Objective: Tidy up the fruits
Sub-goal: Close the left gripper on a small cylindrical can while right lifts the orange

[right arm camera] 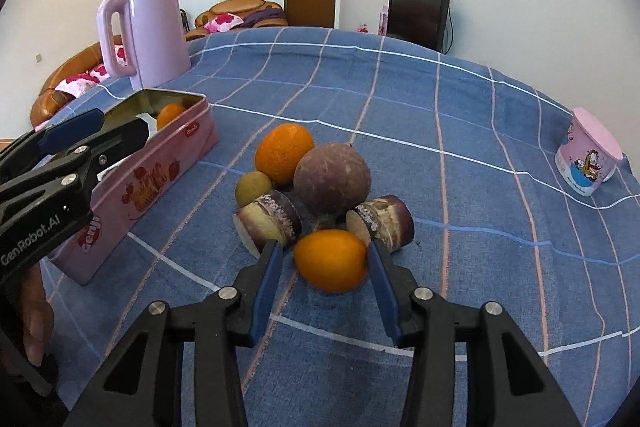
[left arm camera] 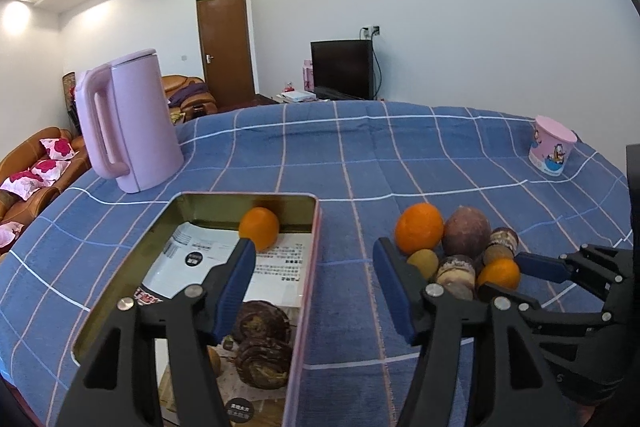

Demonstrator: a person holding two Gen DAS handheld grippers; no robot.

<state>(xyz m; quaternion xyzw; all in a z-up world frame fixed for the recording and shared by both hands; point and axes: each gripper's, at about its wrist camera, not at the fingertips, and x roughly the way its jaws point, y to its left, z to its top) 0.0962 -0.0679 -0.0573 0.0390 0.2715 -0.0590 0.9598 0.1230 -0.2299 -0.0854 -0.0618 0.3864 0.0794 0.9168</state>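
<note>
A pile of fruit lies on the blue checked cloth: a near small orange [right arm camera: 331, 260], a larger orange [right arm camera: 284, 151], a round purple-brown fruit [right arm camera: 331, 179], a small green-brown fruit [right arm camera: 253, 187] and two cut sugarcane pieces [right arm camera: 269, 221] [right arm camera: 381, 223]. My right gripper [right arm camera: 325, 255] is open, its fingers on either side of the near orange. A pink tin [left arm camera: 308, 267] holds an orange [left arm camera: 259, 227] and dark brown pieces [left arm camera: 262, 343]. My left gripper [left arm camera: 314, 257] is open and empty over the tin's right edge.
A pink kettle [left arm camera: 128, 123] stands behind the tin at the far left. A pink cartoon cup [right arm camera: 591, 157] sits at the far right of the table. A printed paper [left arm camera: 192, 259] lines the tin. The pile also shows in the left wrist view [left arm camera: 460, 251].
</note>
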